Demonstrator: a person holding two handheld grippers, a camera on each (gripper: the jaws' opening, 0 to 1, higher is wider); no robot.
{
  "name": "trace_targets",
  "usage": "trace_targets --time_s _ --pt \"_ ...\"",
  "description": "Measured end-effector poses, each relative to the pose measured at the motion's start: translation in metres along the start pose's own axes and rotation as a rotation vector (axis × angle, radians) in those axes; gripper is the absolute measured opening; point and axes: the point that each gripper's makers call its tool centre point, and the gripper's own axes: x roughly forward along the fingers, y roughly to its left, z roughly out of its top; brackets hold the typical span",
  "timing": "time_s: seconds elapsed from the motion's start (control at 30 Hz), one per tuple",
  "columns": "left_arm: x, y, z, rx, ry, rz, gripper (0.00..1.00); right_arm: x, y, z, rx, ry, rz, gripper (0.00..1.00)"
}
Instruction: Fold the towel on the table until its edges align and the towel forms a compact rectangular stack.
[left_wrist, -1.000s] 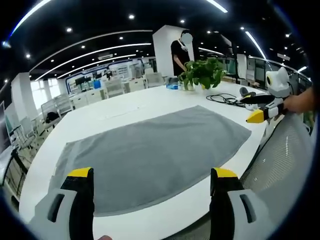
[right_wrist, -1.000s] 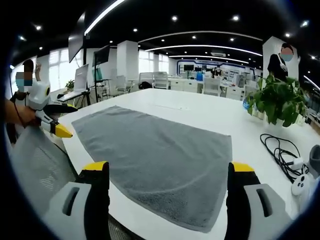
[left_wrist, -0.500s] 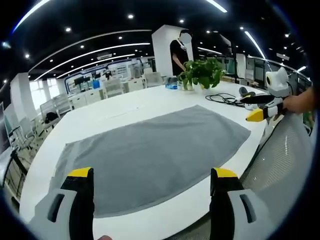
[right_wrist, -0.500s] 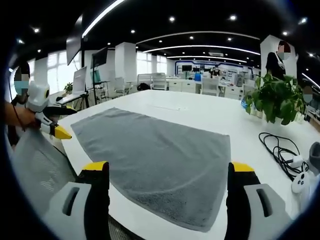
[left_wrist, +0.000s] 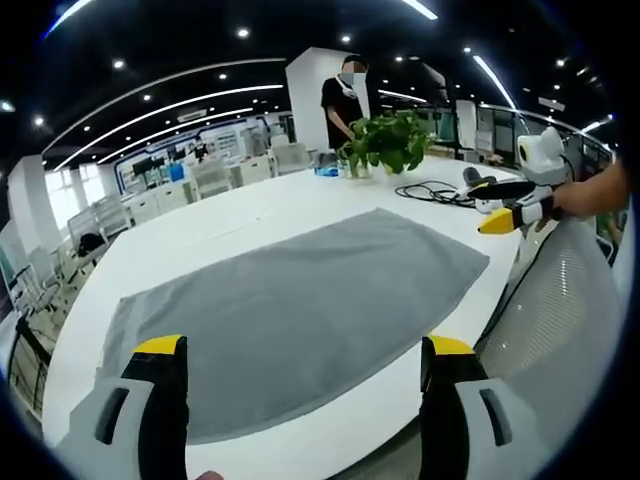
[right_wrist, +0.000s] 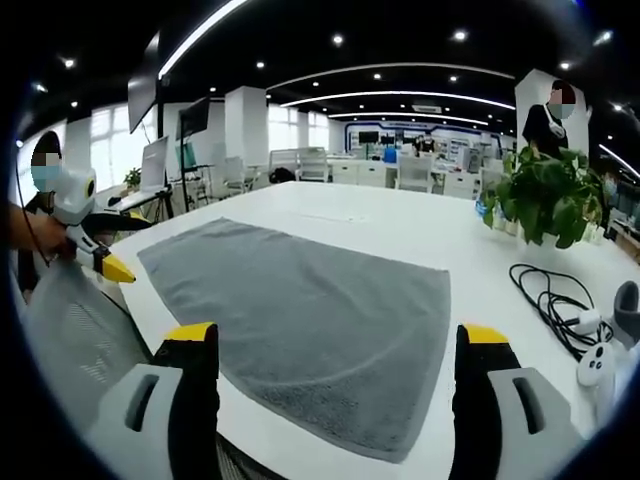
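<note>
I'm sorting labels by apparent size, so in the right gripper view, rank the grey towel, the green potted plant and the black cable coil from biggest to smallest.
1. Grey towel, spread flat on the white table.
2. Green potted plant.
3. Black cable coil, close to the plant in apparent size; that order is unsure.

Left gripper view: mesh chair back (left_wrist: 560, 300) cut off at 4 o'clock; towel (left_wrist: 290, 310) near edge partly hidden behind the jaws. Right gripper view: white controller (right_wrist: 597, 365) clipped at 3 o'clock (type unclear); distant desks (right_wrist: 420, 170) too small to tell.
</note>
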Motion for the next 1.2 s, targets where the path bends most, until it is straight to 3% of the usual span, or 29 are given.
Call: trace_targets --time_s 0.23,0.73,1.1,1.2 --pt "0.002 -0.012 0.012 0.004 -0.008 -0.041 0.99 -0.004 -0.007 0.007 0.0 -0.015 -0.004 0.99" --pt "0.018 -0.055 0.045 0.063 -0.031 -0.192 0.98 -0.015 -0.047 0.025 -0.005 -0.051 -0.062 0.97" --pt "0.035 -0.088 0.08 0.077 -0.06 -0.306 0.97 -0.024 -0.078 0.048 -0.007 -0.084 -0.1 0.96" --pt "0.041 -0.1 0.09 0.112 -0.072 -0.339 0.97 -0.025 -0.089 0.054 -0.021 -0.086 -0.112 0.96"
